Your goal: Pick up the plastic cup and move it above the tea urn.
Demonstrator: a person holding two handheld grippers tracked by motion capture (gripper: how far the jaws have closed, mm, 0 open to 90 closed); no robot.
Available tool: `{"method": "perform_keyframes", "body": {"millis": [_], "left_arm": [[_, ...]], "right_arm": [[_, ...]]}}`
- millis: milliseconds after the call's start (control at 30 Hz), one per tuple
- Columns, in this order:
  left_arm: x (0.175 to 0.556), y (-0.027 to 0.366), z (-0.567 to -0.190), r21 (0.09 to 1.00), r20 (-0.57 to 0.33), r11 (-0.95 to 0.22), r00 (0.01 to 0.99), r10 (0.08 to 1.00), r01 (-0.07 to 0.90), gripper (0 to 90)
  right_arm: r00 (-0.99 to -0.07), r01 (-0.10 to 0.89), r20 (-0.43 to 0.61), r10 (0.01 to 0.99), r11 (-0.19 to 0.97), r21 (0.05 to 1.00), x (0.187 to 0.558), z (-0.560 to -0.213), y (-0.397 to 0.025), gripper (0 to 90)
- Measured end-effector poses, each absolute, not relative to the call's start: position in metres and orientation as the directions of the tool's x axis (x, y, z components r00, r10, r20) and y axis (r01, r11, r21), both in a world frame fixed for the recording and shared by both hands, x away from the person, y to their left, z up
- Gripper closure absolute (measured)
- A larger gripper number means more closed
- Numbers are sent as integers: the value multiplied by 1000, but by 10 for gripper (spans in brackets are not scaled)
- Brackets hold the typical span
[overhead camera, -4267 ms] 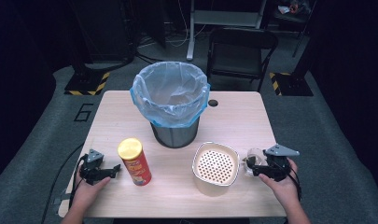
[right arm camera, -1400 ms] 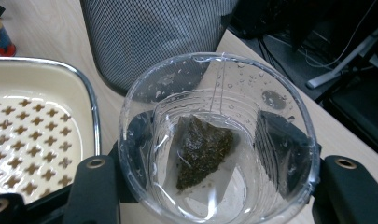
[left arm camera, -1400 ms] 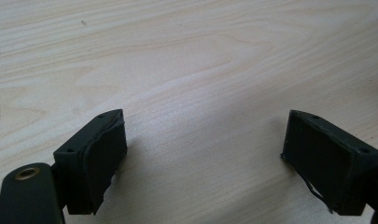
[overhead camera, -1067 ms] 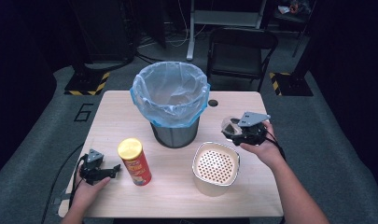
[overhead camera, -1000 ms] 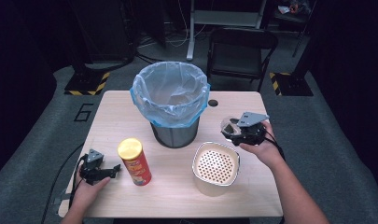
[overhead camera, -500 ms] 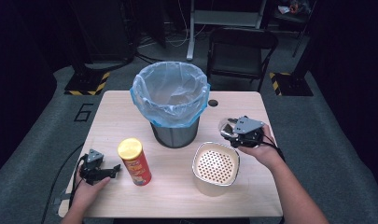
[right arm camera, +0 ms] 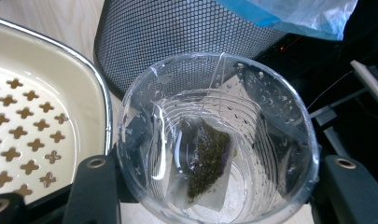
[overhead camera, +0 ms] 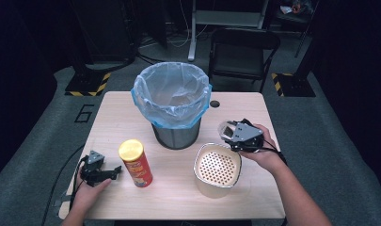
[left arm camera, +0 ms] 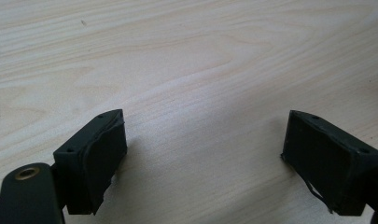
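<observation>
High view showed my right tool [overhead camera: 233, 133] held above the right side of the tabletop [overhead camera: 113, 122], just beyond the far right corner of the cream container [overhead camera: 217, 170] with its perforated insert. My right tool was clamped on a clear plastic cup [right arm camera: 217, 140], one black jaw against each side of its wall. Right gripper view looked straight down into that cup: a used tea bag [right arm camera: 203, 161] lay inside, and droplets clung to the wall. I think a little liquid sat at the bottom, though the glare made it hard to tell. Just behind the cup stood the black mesh bin [right arm camera: 186, 37] with a blue liner [overhead camera: 171, 94], at the middle of the tabletop toward its far edge.

My left tool [overhead camera: 114, 172] rested at the near left of the tabletop, its jaws spread wide with bare wood between them. A red chip can with a yellow lid [overhead camera: 135, 162] stood upright just right of it.
</observation>
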State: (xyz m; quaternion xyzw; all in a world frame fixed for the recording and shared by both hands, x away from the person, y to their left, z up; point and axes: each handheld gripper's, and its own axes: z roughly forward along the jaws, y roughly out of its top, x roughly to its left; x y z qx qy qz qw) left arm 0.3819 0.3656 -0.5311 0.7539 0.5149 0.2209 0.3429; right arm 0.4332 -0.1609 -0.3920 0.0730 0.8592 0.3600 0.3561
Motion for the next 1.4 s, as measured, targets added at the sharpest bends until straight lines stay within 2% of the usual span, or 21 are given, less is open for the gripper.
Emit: {"method": "perform_keyframes", "body": {"millis": [167, 333, 433, 467, 500, 567, 600, 633, 767, 833, 867, 900, 933, 967, 1000, 1033, 1067, 1167, 1400], "left_arm": [[382, 366, -531, 745, -20, -234, 372, 928, 625, 133], [382, 366, -531, 745, -21, -233, 371, 928, 625, 133], [382, 366, -531, 745, -20, -234, 372, 928, 625, 133], [382, 366, -531, 745, -20, -234, 372, 928, 625, 133], [382, 366, -531, 745, -20, -234, 372, 928, 625, 133], [382, 366, -531, 745, -21, -233, 371, 928, 625, 133], [382, 366, -531, 745, -20, -235, 372, 928, 625, 133], [382, 366, -531, 746, -21, -233, 371, 928, 624, 133], [382, 365, -531, 745, -19, -237, 375, 927, 624, 133], [382, 365, -531, 745, -19, -237, 375, 927, 624, 133], [382, 365, -531, 745, -20, -236, 375, 927, 623, 133], [382, 365, -531, 745, -20, -236, 375, 927, 623, 133], [382, 366, -531, 745, -19, -237, 375, 927, 623, 133], [382, 366, -531, 745, -20, -236, 375, 927, 624, 133], [382, 366, -531, 745, -19, -237, 375, 927, 624, 133], [382, 366, -531, 745, -19, -237, 375, 927, 624, 133], [382, 366, -531, 745, -20, -236, 375, 927, 624, 133], [382, 366, -531, 745, -20, -236, 375, 927, 624, 134], [382, 366, -531, 745, -20, -236, 375, 927, 624, 133]], "right_arm": [[-714, -172, -610, 344, 759, 628, 427, -393, -158, 395], [-641, -269, -725, 252, 811, 520, 415, -396, -149, 396], [-627, -285, -745, 229, 822, 493, 411, -397, -147, 397], [-594, -312, -782, 188, 842, 439, 406, -398, -143, 397], [-594, -312, -782, 188, 842, 439, 406, -398, -143, 397], [-555, -339, -819, 142, 861, 379, 401, -400, -139, 397], [-510, -360, -856, 83, 883, 300, 396, -402, -134, 399], [-510, -360, -856, 83, 883, 300, 396, -402, -134, 399], [-375, -404, -925, -64, 909, 101, 387, -412, -123, 403], [-356, -411, -930, -94, 909, 66, 385, -413, -121, 404], [-307, -414, -941, -144, 910, -4, 382, -416, -118, 405], [-307, -414, -941, -144, 910, -4, 382, -416, -118, 405], [-260, -414, -948, -183, 908, -62, 378, -420, -117, 406], [-260, -414, -948, -183, 908, -62, 378, -420, -117, 406], [-219, -427, -948, -232, 896, -121, 376, -420, -114, 407], [-219, -427, -948, -232, 896, -121, 376, -420, -114, 407], [-161, -436, -942, -294, 878, -200, 374, -421, -112, 407], [-110, -437, -930, -350, 858, -272, 369, -423, -110, 407], [-81, -442, -930, -359, 849, -289, 367, -421, -111, 405]]}}
